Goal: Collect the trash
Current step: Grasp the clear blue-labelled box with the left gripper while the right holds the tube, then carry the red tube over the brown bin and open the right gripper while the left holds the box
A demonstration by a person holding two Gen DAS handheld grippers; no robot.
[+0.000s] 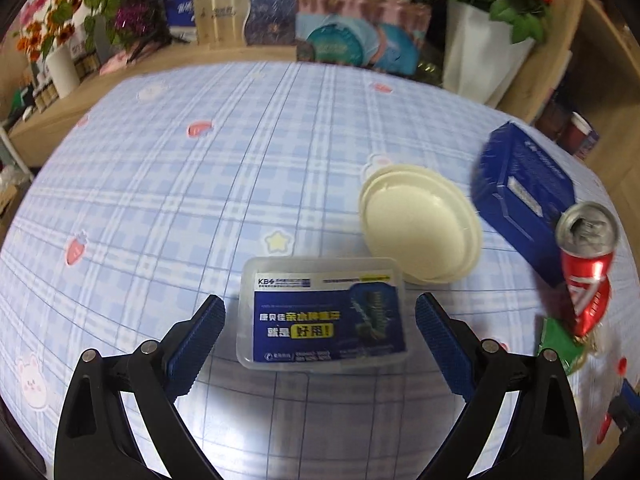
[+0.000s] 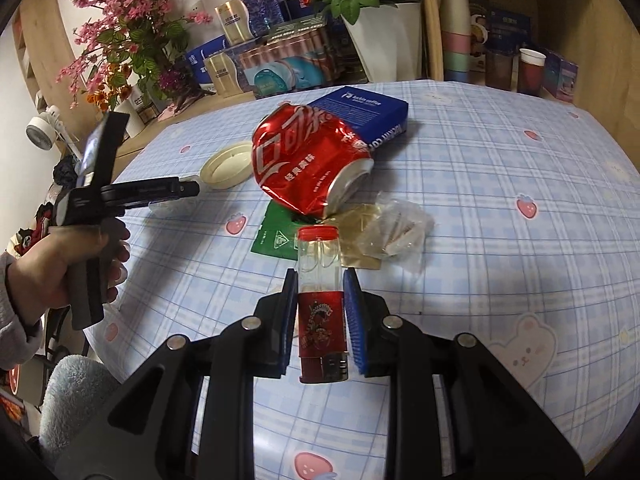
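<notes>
My left gripper [image 1: 320, 320] is open, its fingers on either side of a clear plastic box with a blue label [image 1: 322, 316] lying on the table. A cream lid [image 1: 420, 222] lies just beyond it. My right gripper [image 2: 320, 284] is shut on a red lighter [image 2: 320, 312] with a clear upper half, held above the table. A crushed red cola can [image 2: 308, 160] lies ahead of it, on a green packet [image 2: 276, 236]; the can also shows in the left wrist view [image 1: 586, 268]. A gold foil and a crumpled clear wrapper [image 2: 400, 228] lie to the can's right.
A blue coffee box [image 2: 360, 114] lies behind the can. The checked tablecloth [image 2: 500, 160] covers the table. Flower pots, boxes and stacked cups [image 2: 454, 36] crowd the wooden shelf behind. The hand with the left gripper [image 2: 120, 196] reaches in from the left.
</notes>
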